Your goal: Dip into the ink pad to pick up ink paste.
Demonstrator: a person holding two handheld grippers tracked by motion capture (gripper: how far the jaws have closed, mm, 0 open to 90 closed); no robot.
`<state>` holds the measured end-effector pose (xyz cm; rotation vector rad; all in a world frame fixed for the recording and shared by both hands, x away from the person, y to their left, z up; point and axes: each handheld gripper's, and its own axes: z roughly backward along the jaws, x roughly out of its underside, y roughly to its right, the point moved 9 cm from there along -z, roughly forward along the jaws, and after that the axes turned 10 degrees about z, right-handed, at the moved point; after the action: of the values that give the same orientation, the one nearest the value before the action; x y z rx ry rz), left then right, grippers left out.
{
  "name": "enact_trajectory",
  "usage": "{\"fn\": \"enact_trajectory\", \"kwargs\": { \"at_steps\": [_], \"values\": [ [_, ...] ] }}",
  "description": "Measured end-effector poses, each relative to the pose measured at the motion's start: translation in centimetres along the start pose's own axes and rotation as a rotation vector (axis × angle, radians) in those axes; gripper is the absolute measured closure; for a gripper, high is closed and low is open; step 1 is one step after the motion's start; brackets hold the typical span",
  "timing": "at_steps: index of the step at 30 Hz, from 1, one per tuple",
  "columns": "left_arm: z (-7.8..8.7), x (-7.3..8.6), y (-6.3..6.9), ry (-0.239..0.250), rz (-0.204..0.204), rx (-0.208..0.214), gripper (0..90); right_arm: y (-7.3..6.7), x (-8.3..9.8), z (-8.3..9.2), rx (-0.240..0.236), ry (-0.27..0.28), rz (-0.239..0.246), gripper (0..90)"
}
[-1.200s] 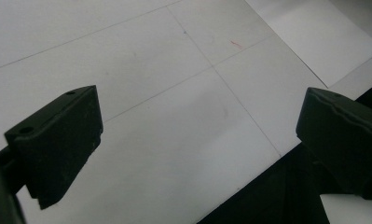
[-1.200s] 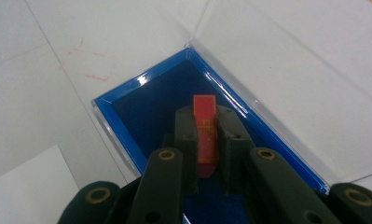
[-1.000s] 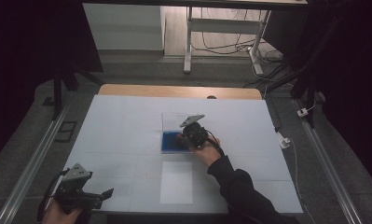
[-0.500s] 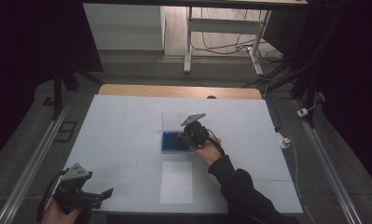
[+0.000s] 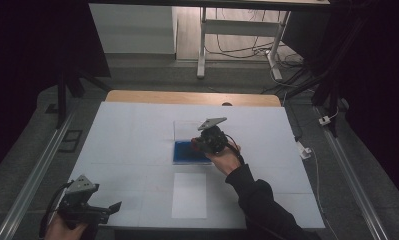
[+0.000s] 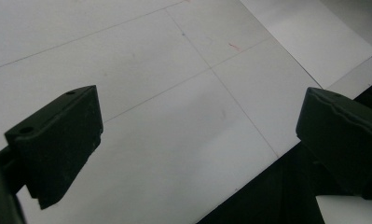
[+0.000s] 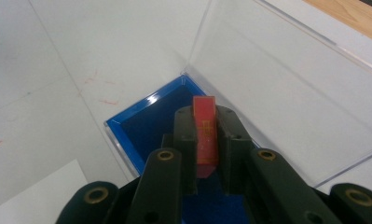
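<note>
My right gripper (image 7: 206, 140) pinches a small red block (image 7: 205, 135) upright between its jaws, holding it over the blue tray (image 7: 148, 126) inside a clear box (image 7: 267, 60) near the middle of the table, so I judge it is poised to be set down there. My left gripper (image 5: 94, 210) rests at the near left corner, jaws spread with nothing between them, kept out of the way. The table (image 5: 137, 130) is white with faint grid lines; a white sheet (image 5: 189, 195) lies nearer me. Beyond are a grey floor, cables and dark surroundings
</note>
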<state>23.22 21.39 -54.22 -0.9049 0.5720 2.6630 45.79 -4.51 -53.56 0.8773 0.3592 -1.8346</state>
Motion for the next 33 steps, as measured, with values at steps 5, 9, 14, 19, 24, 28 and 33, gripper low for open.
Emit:
{"fn": "enact_trajectory", "kwargs": {
  "at_steps": [5, 9, 14, 19, 24, 28, 33],
  "values": [
    [0.0, 0.0, 0.0, 0.0, -0.001, 0.0, 0.9, -0.5, -0.3, -0.1, -0.012, 0.008, 0.004, 80.0],
    [0.0, 0.0, 0.0, 0.001, -0.002, 0.001, 0.9, -1.0, -0.1, -0.7, -0.033, 0.01, 0.0, 80.0],
    [0.0, 0.0, 0.0, 0.001, -0.002, 0.002, 0.9, -1.3, 0.4, -1.4, -0.034, -0.012, 0.0, 80.0],
    [0.0, 0.0, 0.0, 0.003, -0.002, 0.003, 0.9, -1.3, 1.0, -2.2, -0.038, -0.025, -0.013, 80.0],
    [0.0, 0.0, 0.0, 0.001, -0.003, 0.003, 0.9, -1.2, 1.1, -2.3, -0.044, -0.029, -0.021, 80.1],
    [0.0, 0.0, 0.0, -0.001, -0.003, 0.003, 0.9, -1.2, 1.2, -2.4, -0.038, -0.041, -0.018, 80.3],
    [0.0, 0.0, 0.0, -0.004, -0.003, 0.002, 1.0, -1.8, 1.0, -2.5, 0.014, -0.068, 0.061, 80.5]
  ]
}}
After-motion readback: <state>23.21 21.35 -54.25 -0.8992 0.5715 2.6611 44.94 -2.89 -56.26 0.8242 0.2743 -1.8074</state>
